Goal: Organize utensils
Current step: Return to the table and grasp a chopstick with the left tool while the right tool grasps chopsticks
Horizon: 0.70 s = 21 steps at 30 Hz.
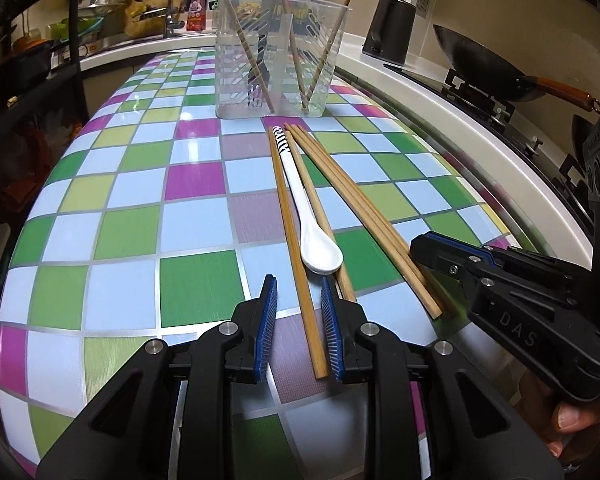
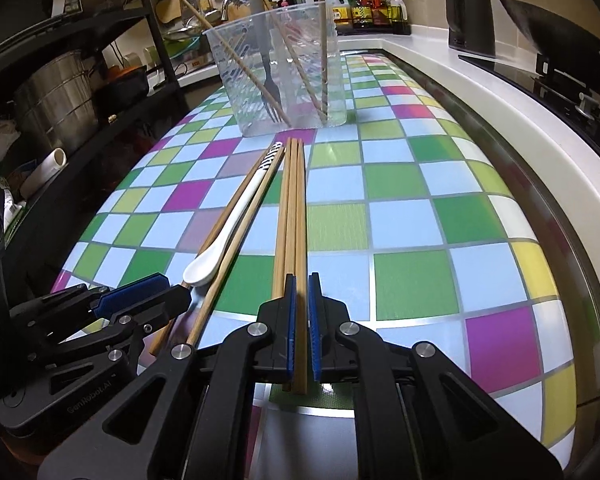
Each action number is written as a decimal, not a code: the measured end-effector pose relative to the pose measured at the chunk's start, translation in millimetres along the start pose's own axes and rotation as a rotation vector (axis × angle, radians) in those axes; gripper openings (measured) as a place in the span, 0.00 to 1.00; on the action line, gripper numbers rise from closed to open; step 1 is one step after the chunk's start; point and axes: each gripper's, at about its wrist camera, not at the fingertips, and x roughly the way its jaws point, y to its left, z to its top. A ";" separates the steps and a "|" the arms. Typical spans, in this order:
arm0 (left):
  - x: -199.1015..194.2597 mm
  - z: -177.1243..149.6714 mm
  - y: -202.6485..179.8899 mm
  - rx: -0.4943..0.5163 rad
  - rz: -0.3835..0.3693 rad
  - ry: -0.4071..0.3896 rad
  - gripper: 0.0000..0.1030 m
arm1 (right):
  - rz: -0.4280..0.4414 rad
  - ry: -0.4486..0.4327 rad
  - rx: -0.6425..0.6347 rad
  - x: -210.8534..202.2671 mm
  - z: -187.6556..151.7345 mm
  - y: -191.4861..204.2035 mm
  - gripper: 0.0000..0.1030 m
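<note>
A checkered tablecloth (image 1: 132, 184) in green, blue, magenta and purple squares covers the table. Along the white counter (image 1: 379, 68) stand a black electric kettle (image 1: 389, 28) and, on the stove (image 1: 479, 96), a dark wok (image 1: 483, 64) with an orange handle. A faucet (image 1: 166, 4) rises by the sink. Oil bottles (image 2: 363, 8) crowd the corner rack, and a steel pot (image 2: 56, 96) sits on the black shelf (image 2: 100, 28).

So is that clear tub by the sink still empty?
No. The tub stands upright and already holds a fork and several chopsticks leaning against its walls.
</note>
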 end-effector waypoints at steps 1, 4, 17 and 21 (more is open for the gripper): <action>0.1 -0.1 -1.0 0.006 0.005 -0.001 0.23 | -0.004 0.003 0.000 0.9 -0.4 -0.1 0.08; 0.2 -1.2 -3.1 0.020 0.021 -0.009 0.23 | -0.009 0.004 -0.008 1.2 -1.1 1.1 0.09; -1.5 0.2 8.0 0.001 0.117 -0.022 0.07 | -0.057 0.008 -0.020 1.9 -2.2 -0.3 0.06; -3.4 1.5 22.7 -0.049 0.176 -0.031 0.07 | -0.116 -0.011 0.016 -1.9 -3.6 -12.6 0.06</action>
